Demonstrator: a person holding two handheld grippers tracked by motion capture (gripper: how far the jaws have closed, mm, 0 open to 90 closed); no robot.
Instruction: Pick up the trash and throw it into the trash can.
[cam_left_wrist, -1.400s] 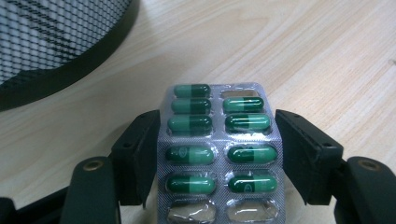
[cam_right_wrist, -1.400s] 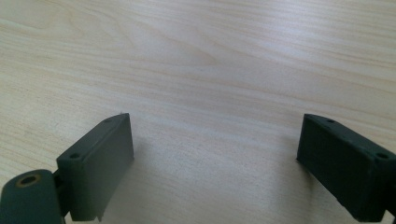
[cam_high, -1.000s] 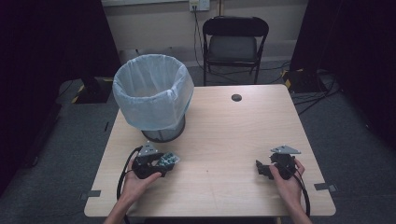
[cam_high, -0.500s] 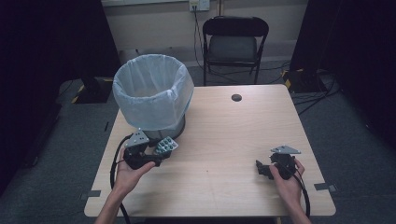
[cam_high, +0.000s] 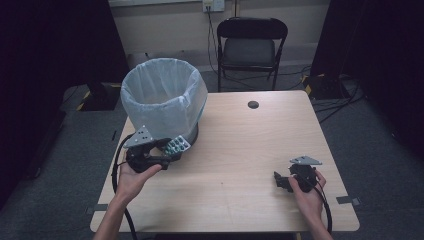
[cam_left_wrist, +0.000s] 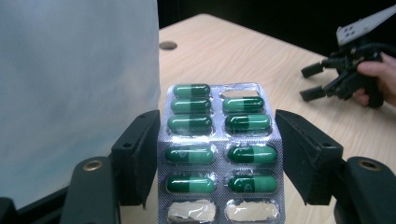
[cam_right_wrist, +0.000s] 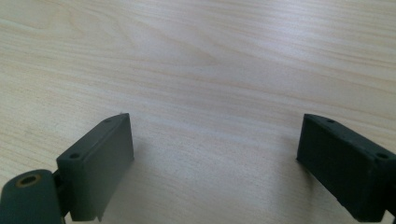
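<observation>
A silver blister pack (cam_left_wrist: 217, 149) of green capsules, with a few empty pockets, sits between the jaws of my left gripper (cam_left_wrist: 217, 135), which is shut on its two long edges. From above, the left gripper (cam_high: 172, 150) holds the blister pack (cam_high: 178, 146) in the air right beside the lower wall of the bin (cam_high: 162, 100), a round one lined with a white bag. That bag (cam_left_wrist: 74, 84) stands just left of the pack. My right gripper (cam_high: 280, 181) rests low over the table's front right, open, with bare wood between its jaws (cam_right_wrist: 215, 154).
The wooden table (cam_high: 240, 145) has a small black round disc (cam_high: 253, 104) near its far edge. A black folding chair (cam_high: 252, 45) stands behind the table. The right gripper (cam_left_wrist: 327, 79) appears far off in the left gripper view.
My left gripper has lifted the blister pack off the table's front and carried it forward to the bin's side. The right gripper has stayed put.
</observation>
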